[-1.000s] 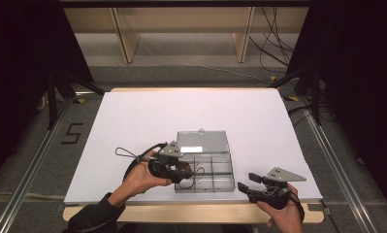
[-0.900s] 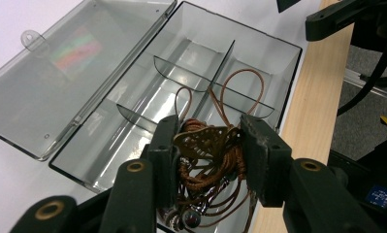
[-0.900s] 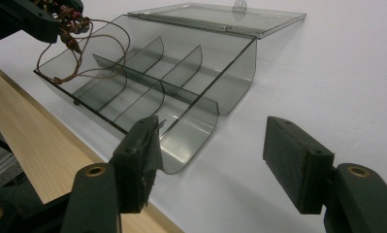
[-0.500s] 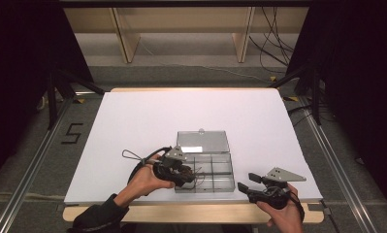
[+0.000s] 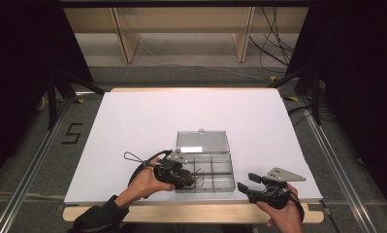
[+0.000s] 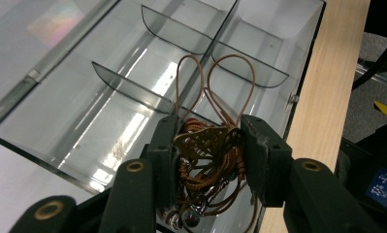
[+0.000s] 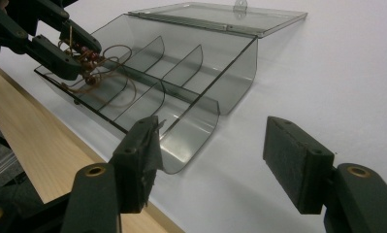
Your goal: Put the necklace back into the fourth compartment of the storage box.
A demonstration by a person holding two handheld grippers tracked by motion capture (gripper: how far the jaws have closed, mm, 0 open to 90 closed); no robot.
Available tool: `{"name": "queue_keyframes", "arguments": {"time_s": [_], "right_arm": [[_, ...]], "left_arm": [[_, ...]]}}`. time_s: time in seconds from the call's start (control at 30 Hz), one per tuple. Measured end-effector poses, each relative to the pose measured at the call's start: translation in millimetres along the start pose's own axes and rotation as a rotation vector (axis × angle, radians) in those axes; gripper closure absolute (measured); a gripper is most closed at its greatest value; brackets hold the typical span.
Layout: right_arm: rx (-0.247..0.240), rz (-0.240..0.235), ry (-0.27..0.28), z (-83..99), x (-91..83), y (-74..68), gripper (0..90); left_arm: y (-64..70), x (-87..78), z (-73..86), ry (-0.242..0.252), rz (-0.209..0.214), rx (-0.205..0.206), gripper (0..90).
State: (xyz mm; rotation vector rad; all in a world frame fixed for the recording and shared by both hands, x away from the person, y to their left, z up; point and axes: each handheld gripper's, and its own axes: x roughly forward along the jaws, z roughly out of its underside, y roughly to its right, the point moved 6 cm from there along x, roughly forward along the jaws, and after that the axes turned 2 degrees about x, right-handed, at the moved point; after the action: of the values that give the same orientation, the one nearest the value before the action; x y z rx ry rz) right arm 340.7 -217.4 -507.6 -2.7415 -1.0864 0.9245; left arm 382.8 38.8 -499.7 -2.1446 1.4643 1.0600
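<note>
A clear plastic compartment box (image 5: 215, 175) lies open near the table's front edge, its lid (image 5: 202, 141) folded back flat. My left gripper (image 5: 187, 181) is shut on a bundle of brown cord with beads and a metal leaf charm (image 6: 205, 145), held over the box's (image 6: 84, 111) front-left compartment; cord loops hang into it. In the right gripper view the left gripper (image 7: 72, 51) and the cord (image 7: 91, 68) show at the box's (image 7: 181, 92) far corner. My right gripper (image 5: 243, 188) rests open on the table just right of the box, with nothing between its fingers (image 7: 298, 160).
The box has several curved dividers (image 6: 133, 90). The wooden table edge (image 5: 191, 212) runs close in front of both grippers. A cable (image 5: 133, 159) trails from the left gripper across the white tabletop (image 5: 147, 121). Shelving and cables stand beyond the table's far side.
My left gripper has moved right and forward with the cord bundle, from the box's left side to over its front-left compartment. The right gripper has stayed put.
</note>
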Motion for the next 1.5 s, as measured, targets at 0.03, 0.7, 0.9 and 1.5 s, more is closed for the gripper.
{"name": "queue_keyframes", "arguments": {"time_s": [0.03,0.7,0.9,1.5], "right_arm": [[0.001,0.006,-0.007,0.0,-1.3,-0.3,39.2],[0.001,0.005,-0.004,-0.2,-1.6,-0.1,39.1],[-0.007,0.010,0.000,-0.3,-1.1,0.6,39.1],[0.005,0.023,0.003,0.9,-2.9,6.9,38.2]], "left_arm": [[0.4,0.5,0.6,-0.007,0.000,0.000,59.3],[-1.9,-9.6,-0.7,0.000,-0.009,-0.028,54.2],[-1.2,-22.1,-4.6,0.044,-0.022,-0.020,53.9],[-8.6,-40.6,16.2,0.166,-0.113,-0.150,40.3]]}}
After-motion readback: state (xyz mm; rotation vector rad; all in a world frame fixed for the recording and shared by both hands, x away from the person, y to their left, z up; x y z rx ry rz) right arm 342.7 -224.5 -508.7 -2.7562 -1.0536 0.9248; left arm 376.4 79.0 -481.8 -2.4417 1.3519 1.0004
